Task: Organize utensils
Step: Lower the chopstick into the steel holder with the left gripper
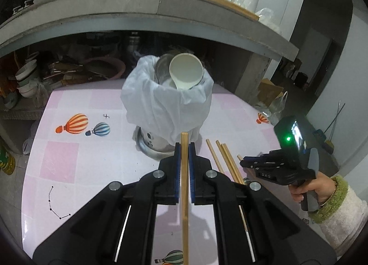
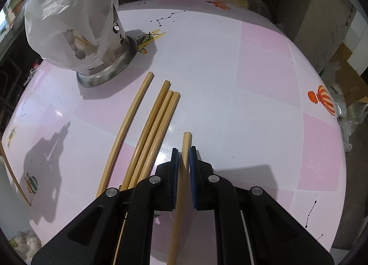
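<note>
Holder: the perforated steel utensil holder draped in a white plastic bag (image 1: 165, 104) stands upright on its round metal base near the far side of the pink-and-white balloon-print tablecloth (image 1: 69, 154).
Already stowed: a white plastic ladle (image 1: 186, 73) rests in the holder's mouth beside a shiny metal piece I cannot identify; through the bag, the right wrist view shows what look like a few light sticks already inside.
Left claw: the left gripper (image 1: 184, 150) is closed tight on one pale bamboo chopstick (image 1: 184, 184), which runs lengthwise between the blue pads and pokes out just past the tips, pointing toward the holder — lifted clear of the cloth, I judge.
Right claw: the right gripper (image 2: 184, 156) is pinched narrow around a second bamboo chopstick (image 2: 185, 150), its end just ahead of the pads; whether it is off the table I cannot tell.
Still loose: four bamboo chopsticks (image 2: 151, 127) lie on the cloth between the holder's base and the right gripper — three touching side by side, one apart to their left.
Progress: partway, by my reading; two sticks are in hand but not yet dropped in, and four wait on the table.
Left to do: carry both held chopsticks into the holder's opening, then collect the remaining four.
</note>
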`<action>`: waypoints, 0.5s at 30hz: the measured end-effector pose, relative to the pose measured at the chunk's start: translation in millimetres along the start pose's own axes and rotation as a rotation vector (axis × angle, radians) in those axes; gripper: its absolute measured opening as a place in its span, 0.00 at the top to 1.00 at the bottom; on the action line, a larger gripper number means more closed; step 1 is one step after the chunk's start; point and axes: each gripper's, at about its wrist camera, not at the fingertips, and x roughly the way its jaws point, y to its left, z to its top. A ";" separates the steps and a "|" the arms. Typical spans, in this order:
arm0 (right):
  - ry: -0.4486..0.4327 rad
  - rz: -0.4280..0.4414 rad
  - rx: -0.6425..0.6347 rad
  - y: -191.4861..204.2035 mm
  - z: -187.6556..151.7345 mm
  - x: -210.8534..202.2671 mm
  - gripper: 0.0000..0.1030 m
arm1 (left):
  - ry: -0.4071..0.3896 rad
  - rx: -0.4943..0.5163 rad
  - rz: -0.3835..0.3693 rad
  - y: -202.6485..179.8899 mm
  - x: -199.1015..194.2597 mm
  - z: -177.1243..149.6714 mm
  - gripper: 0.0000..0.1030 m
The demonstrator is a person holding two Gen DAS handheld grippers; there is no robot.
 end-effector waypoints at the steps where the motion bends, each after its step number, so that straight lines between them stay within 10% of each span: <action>1: 0.001 -0.002 -0.001 -0.2 0.1 0.3 0.90 | -0.003 0.000 -0.001 -1.1 -2.6 0.0 0.95; 15: -0.124 0.001 0.048 -11.1 6.9 -50.0 0.93 | -0.031 0.000 -0.015 -0.4 -18.3 -3.0 0.95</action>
